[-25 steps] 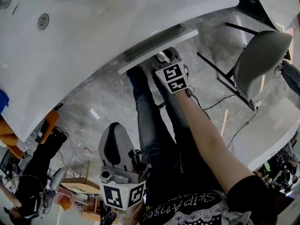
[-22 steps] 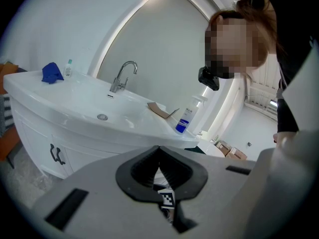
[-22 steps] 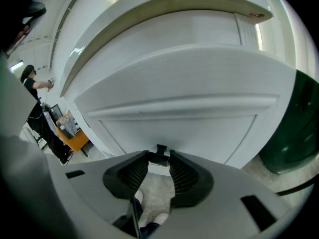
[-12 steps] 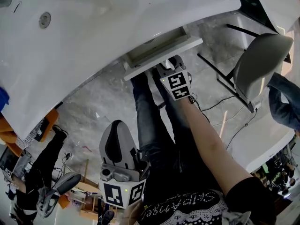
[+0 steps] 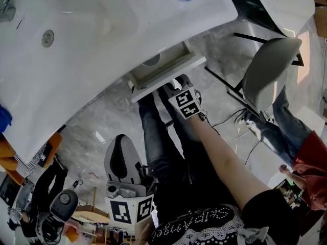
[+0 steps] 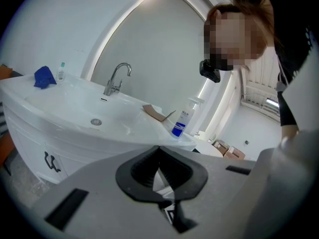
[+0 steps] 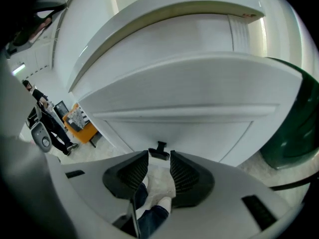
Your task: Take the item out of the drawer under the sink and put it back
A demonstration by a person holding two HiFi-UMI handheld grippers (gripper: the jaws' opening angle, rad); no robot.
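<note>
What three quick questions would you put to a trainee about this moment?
1. True or false: the drawer under the sink stands partly open.
2. What sits between the jaws of the right gripper? A nothing; B the drawer's black handle; C a cup.
3. Fill in: the jaws of the left gripper are ___, with nothing between them.
Key: 1 true; 2 B; 3 together.
</note>
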